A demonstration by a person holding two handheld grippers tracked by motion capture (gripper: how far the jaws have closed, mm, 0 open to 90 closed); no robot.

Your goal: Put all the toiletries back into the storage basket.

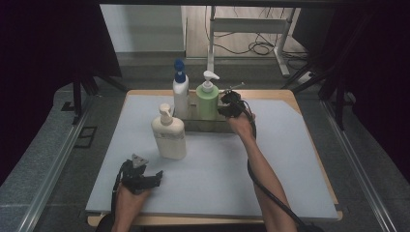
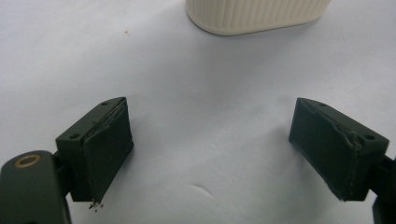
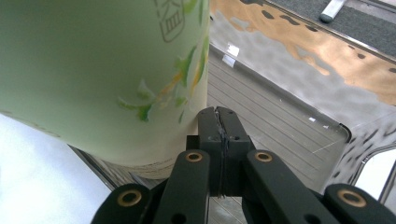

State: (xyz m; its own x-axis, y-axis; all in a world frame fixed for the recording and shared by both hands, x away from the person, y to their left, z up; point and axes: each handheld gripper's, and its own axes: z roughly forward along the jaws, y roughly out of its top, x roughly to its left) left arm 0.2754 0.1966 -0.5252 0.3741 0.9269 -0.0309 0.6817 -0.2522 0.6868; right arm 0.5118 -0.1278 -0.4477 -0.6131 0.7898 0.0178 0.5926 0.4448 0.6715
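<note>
A pale green plastic pump bottle with a white pump head (image 1: 208, 99) stands upright in a shallow clear plastic tray (image 1: 193, 126) at the far middle of the desk (image 1: 217, 179), whose top is covered by a light grey-blue mat. In the right gripper view the bottle's green wall, printed with a leaf pattern (image 3: 102, 74), rises just beside and to the left of the jaws, very close to them; whether it touches them cannot be told.

The right hand-held gripper (image 1: 231, 104) sits at the bottle's right side, over the tray's right part, held by the person's right hand with the forearm reaching up from the bottom edge. Its two black jaws are clenched flat against each other (image 3: 219, 123) with nothing between them, above the ribbed clear floor of the tray.

Behind and left of the green bottle, a tall white pump bottle with a blue pump top (image 1: 180, 89) stands in the same tray. In front of the tray, on the mat, stands a cream ribbed pump bottle (image 1: 168, 133).

The left hand-held gripper (image 1: 141, 176) rests low on the mat near the front left, well apart from the green bottle. Its jaws are released, spread wide (image 2: 210, 154) over bare mat, with the cream bottle's base (image 2: 254, 16) ahead of them.
</note>
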